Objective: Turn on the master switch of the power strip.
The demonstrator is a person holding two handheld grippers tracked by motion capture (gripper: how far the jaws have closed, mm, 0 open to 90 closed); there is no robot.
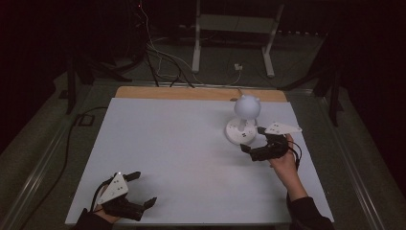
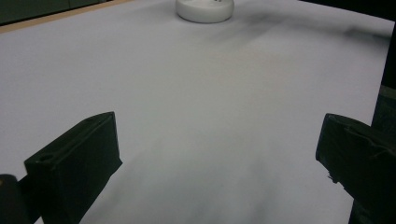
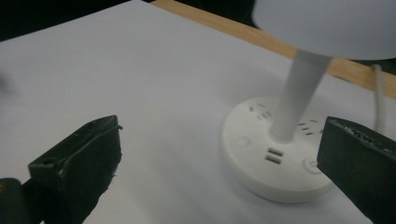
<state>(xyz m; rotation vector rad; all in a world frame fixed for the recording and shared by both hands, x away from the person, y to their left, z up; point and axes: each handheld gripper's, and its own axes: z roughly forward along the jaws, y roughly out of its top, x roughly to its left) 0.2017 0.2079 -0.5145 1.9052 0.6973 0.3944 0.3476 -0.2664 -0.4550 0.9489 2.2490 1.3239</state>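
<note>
**Both grippers wide apart, right one closing on the lamp**

Nearest, at the near left corner of the white surface (image 1: 191,143): left gripper (image 1: 136,189), fingers (image 2: 74,163) spread wide, holding nothing. Parked well apart from everything, probably just waiting out of the way. Pointed across the bare sheet toward the lamp's base far off.

Further in, on the right: right gripper (image 1: 253,139), held in a hand (image 1: 286,160) rising from the near edge, fingers (image 3: 79,163) also wide and empty. Aimed at the desk lamp (image 1: 244,122) from just beside its base (image 3: 280,158), likely lined up for a grasp or a button press; no contact visible.

Lamp itself: standing upright on the far right part of the surface, near the wooden back edge (image 1: 191,92). All white, with a round bulbous head, slim stem and flat round base. Outlet slots, USB ports and round buttons set into the base top. White cable (image 3: 380,93) trailing off behind.
</note>
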